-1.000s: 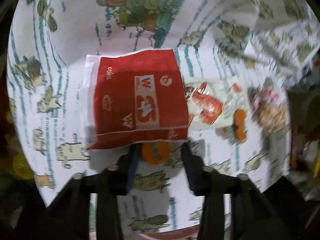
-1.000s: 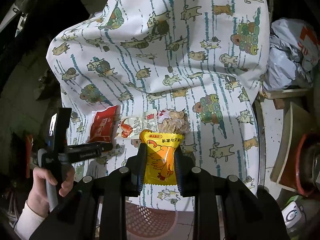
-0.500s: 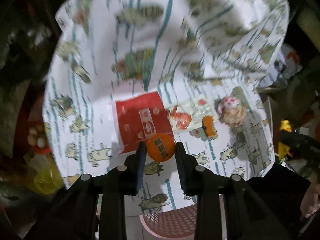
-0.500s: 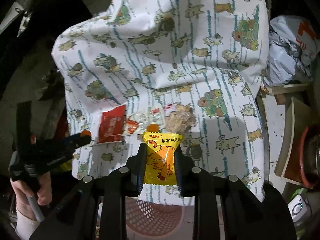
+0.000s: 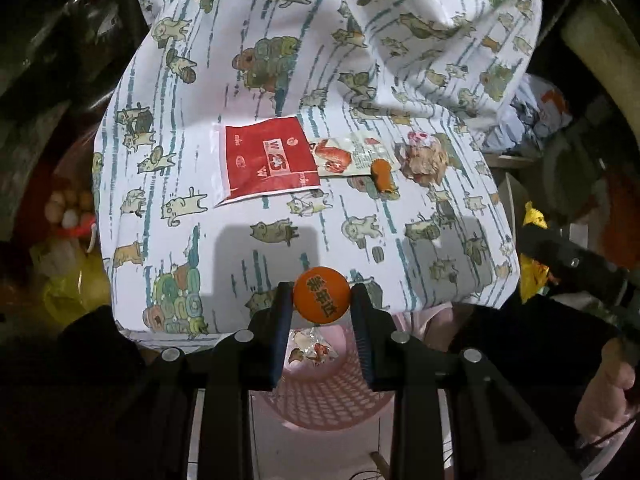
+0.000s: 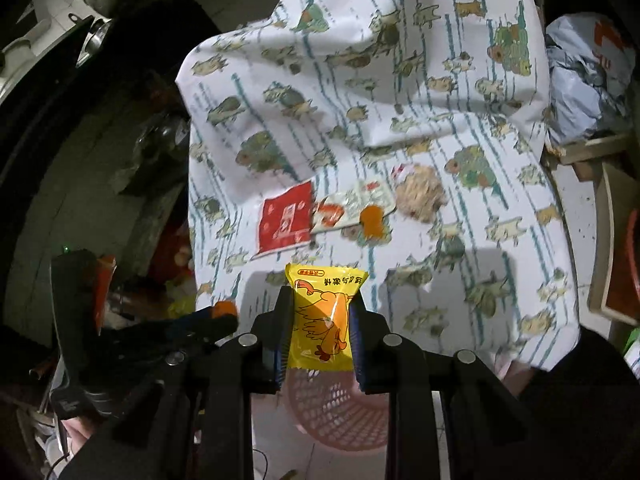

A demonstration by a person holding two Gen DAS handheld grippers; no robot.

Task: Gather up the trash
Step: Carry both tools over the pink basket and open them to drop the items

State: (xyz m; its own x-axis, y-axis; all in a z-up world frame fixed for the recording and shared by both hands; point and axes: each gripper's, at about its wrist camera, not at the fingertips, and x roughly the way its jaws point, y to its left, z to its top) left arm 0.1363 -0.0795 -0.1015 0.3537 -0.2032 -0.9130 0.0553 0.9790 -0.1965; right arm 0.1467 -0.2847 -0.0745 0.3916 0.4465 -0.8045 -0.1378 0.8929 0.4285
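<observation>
My left gripper is shut on a round orange cap with printed characters, held over the near edge of the cloth-covered table, above a pink mesh basket. My right gripper is shut on a yellow snack packet with a chicken drawing, also above the pink basket. On the cloth lie a red packet, a clear shrimp-print wrapper, a small orange piece and a crumpled wrapper. A clear wrapper lies in the basket.
The cloth rises in folds at the back. A grey plastic bag sits at the right, with wooden boards below it. Yellow bags and clutter fill the dark left side. A person's hand holds the other gripper.
Both grippers have pulled back from the table and now hang over its near edge above the basket. The left one lifted the orange cap off the cloth.
</observation>
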